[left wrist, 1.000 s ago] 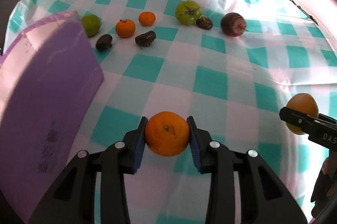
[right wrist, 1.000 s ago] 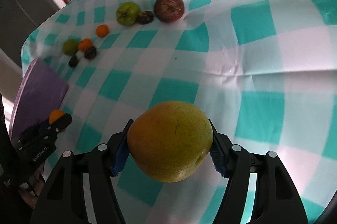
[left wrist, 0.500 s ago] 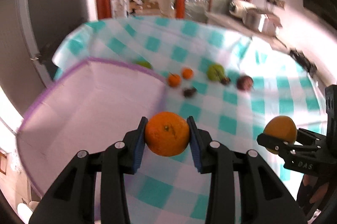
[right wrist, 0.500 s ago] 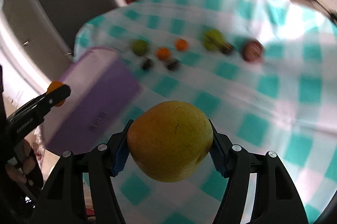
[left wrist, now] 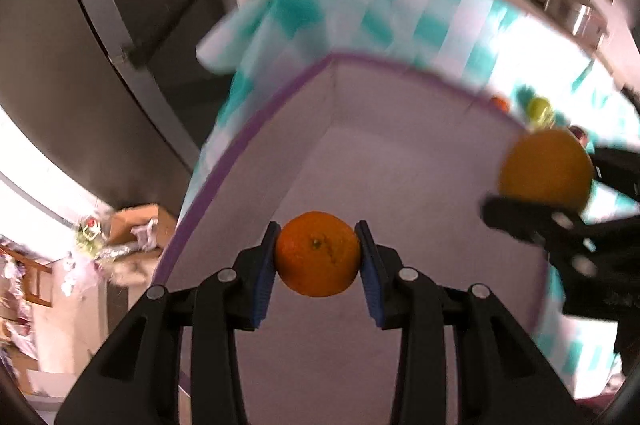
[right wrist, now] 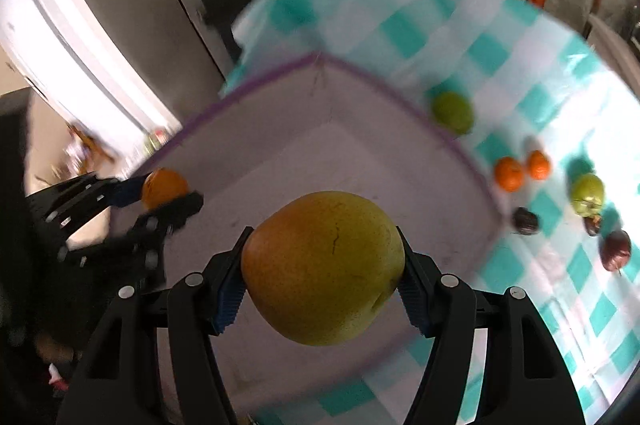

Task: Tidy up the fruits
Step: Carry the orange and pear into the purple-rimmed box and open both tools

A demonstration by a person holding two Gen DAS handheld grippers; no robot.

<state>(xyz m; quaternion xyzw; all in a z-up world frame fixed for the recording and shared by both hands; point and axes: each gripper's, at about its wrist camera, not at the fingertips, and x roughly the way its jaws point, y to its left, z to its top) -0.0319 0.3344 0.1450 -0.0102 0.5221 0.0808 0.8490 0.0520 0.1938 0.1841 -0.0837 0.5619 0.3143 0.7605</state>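
Observation:
My left gripper [left wrist: 318, 259] is shut on an orange [left wrist: 318, 253] and holds it above the open purple-rimmed box [left wrist: 384, 161]. My right gripper [right wrist: 322, 269] is shut on a large yellow-green pear [right wrist: 322, 267], also over the box [right wrist: 332, 153]. In the left wrist view the pear [left wrist: 546, 169] in the right gripper shows at the right. In the right wrist view the orange [right wrist: 164, 187] in the left gripper shows at the left. The box floor looks bare.
Beyond the box on the checked cloth [right wrist: 520, 41] lie a green fruit [right wrist: 452, 113], two small oranges [right wrist: 508, 173], a green tomato-like fruit [right wrist: 587, 193], and several dark fruits [right wrist: 526, 221]. A dark cabinet [left wrist: 120, 25] stands past the table's left edge.
Both grippers rose from low over the table and swung left to hang over the open box, each still holding its fruit. The two grippers have come closer together.

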